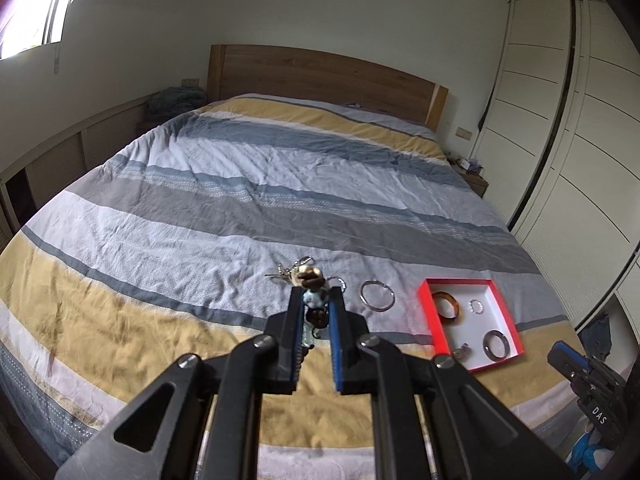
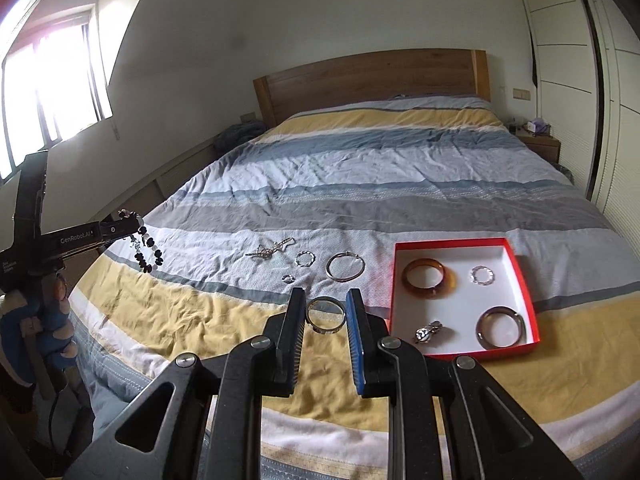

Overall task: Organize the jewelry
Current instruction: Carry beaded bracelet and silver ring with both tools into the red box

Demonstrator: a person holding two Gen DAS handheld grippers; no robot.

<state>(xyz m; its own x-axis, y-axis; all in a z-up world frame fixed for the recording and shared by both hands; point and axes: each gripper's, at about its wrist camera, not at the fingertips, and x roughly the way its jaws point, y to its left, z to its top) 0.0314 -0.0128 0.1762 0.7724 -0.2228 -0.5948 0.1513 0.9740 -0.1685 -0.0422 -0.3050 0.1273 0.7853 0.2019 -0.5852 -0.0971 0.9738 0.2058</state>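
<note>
My left gripper (image 1: 317,292) is shut on a bracelet of dark and pale-blue beads (image 1: 314,300). In the right wrist view it (image 2: 130,220) hangs at the far left above the bed, the beaded bracelet (image 2: 148,254) dangling from it. My right gripper (image 2: 326,296) is shut on a silver bangle (image 2: 326,314), held above the striped bedspread. The red box (image 2: 524,280) lies to its right with an amber bangle (image 2: 428,278), a twisted ring (image 2: 482,275), a silver bangle (image 2: 502,328) and a small charm (image 2: 428,331) inside.
Loose on the bedspread lie a chain (image 2: 272,250), a small twisted ring (image 2: 305,258), a silver bangle (image 2: 345,267) and a tiny ring (image 2: 288,278). A gloved hand (image 2: 52,320) holds the left gripper. The wooden headboard (image 2: 372,80) is far back, wardrobes (image 2: 580,80) on the right.
</note>
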